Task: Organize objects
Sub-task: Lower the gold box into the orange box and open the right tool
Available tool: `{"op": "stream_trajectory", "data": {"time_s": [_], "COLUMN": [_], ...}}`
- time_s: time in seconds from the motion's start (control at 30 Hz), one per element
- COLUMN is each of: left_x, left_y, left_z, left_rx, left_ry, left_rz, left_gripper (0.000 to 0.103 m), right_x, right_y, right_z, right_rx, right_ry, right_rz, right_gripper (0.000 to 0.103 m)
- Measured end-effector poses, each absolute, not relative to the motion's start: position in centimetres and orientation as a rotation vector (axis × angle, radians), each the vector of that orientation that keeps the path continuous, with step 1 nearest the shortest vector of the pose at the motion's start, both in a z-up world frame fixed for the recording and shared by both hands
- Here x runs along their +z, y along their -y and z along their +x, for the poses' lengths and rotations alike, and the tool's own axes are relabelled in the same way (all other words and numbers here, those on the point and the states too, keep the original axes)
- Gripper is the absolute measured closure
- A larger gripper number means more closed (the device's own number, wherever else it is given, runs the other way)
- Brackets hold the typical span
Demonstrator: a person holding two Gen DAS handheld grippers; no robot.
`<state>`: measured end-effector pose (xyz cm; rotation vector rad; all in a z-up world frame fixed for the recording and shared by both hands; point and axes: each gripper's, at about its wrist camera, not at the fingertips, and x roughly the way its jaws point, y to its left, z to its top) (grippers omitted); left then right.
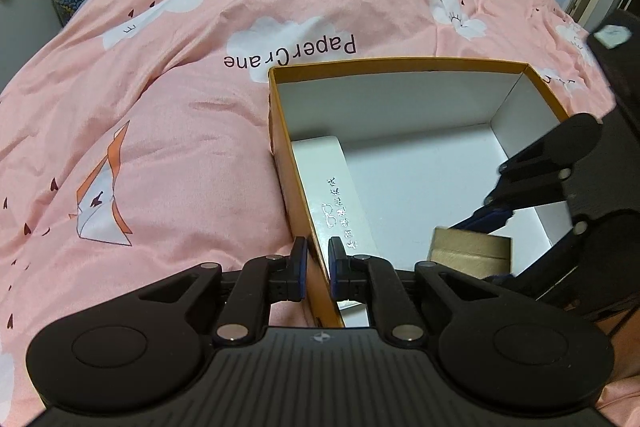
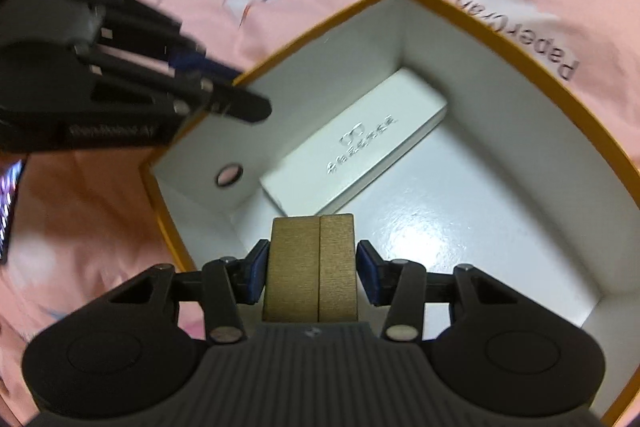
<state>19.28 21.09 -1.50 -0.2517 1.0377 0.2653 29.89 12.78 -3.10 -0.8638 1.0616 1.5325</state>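
Inside the orange box (image 2: 520, 59), the white case (image 2: 352, 151) lies along one wall and takes that side of the floor. The rest of the floor is free for my grippers. My left gripper (image 1: 318, 273) stands over the near wall, so this edge is blocked. The pink duvet (image 1: 168, 99) to the left of the box is open.

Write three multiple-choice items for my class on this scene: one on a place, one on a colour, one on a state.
1. Where does the white case lie?
A in the big box
B on the bedcover
C on the floor

2. What colour is the big box outside?
A blue
B yellow-orange
C green

3. What is the right gripper doing?
A hanging empty
B gripping the bedcover
C holding a small brown box

Answers:
1 A, it rests on the box's white floor by a wall.
2 B, rim and outer wall show it.
3 C, the fingers flank it.
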Motion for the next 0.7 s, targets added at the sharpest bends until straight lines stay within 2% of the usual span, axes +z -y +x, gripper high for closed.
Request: {"op": "stream_trajectory", "data": {"time_s": [0.23, 0.37, 0.53, 0.57, 0.7], "left_x": [-1.5, -1.6, -1.6, -1.6, -1.6], "left_y": [-21.3, -21.5, -21.5, -21.5, -21.6], "left_z": [19.1, 19.0, 18.9, 18.9, 18.8], "left_rx": [0.268, 0.262, 0.260, 0.260, 0.261], "left_ry": [-1.026, -1.021, -1.018, -1.018, -1.015], "left_rz": [-0.282, -0.291, -0.293, -0.293, -0.295], "left_gripper": [0.091, 0.091, 0.091, 0.091, 0.091], "right_x": [-4.1, -4.8, -4.3, -3.9, -2.5], "right_y": [-14.9, -15.6, -15.2, -15.0, -14.3], "right_z": [30.3, 31.3, 31.7, 31.9, 34.1], "right_rx": [1.659, 1.637, 1.618, 1.608, 1.516], "right_ry": [-1.124, -1.225, -1.221, -1.206, -1.203], "right_rz": [-0.975, -0.948, -0.910, -0.902, -0.867], "right_gripper": [0.053, 0.050, 0.051, 0.054, 0.084]}}
